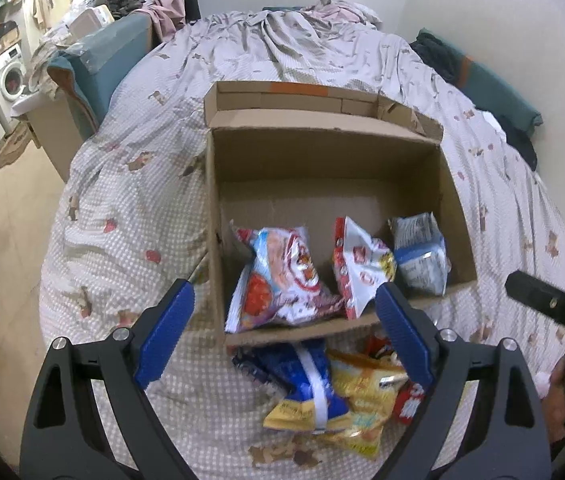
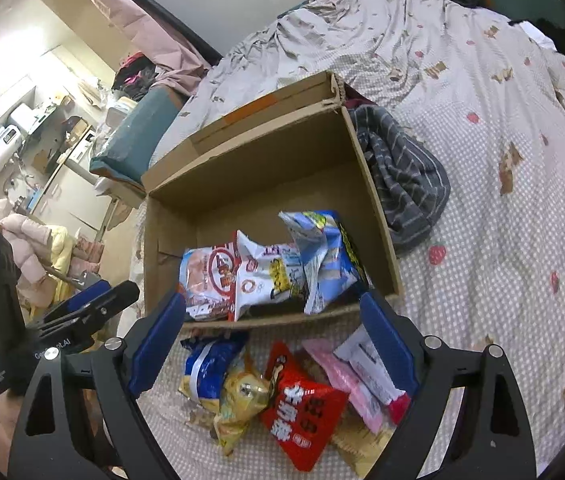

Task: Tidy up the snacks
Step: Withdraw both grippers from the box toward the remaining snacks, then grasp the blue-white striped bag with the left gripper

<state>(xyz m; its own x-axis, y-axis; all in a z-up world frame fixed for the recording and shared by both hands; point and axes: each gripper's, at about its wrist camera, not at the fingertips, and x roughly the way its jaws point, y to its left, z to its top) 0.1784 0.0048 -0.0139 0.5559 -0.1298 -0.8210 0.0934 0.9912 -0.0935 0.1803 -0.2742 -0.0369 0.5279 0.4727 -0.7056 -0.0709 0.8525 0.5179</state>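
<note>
An open cardboard box (image 1: 322, 160) sits on the bed (image 1: 130, 208), its lid flap folded back on the far side; three snack bags stand inside against its near wall: a large red-and-white bag (image 1: 282, 276) at the left end, a smaller red-and-white bag (image 1: 362, 264) in the middle, a blue-and-silver bag (image 1: 422, 256) at the right end; the far half of the box floor is bare.

Just outside the near wall, a loose pile of snacks lies on the bed: a blue bag (image 2: 208, 360) nearest the box, a yellow bag (image 2: 242, 400) touching it, a red bag (image 2: 302, 400) beside that, and a pink packet (image 2: 342, 380) with a white packet (image 2: 370, 364) further right.

The left gripper (image 1: 284, 328) is above the near wall, its blue pads spread wide with nothing pinched between them; the right gripper (image 2: 272, 334) is likewise above the near wall and the pile, pads wide apart and holding nothing; each gripper shows at the edge of the other's view.

A grey striped cloth (image 2: 402, 176) lies crumpled against the right wall of the box; a teal cushion (image 1: 106, 64) stands left of the box, past the bed's edge.
</note>
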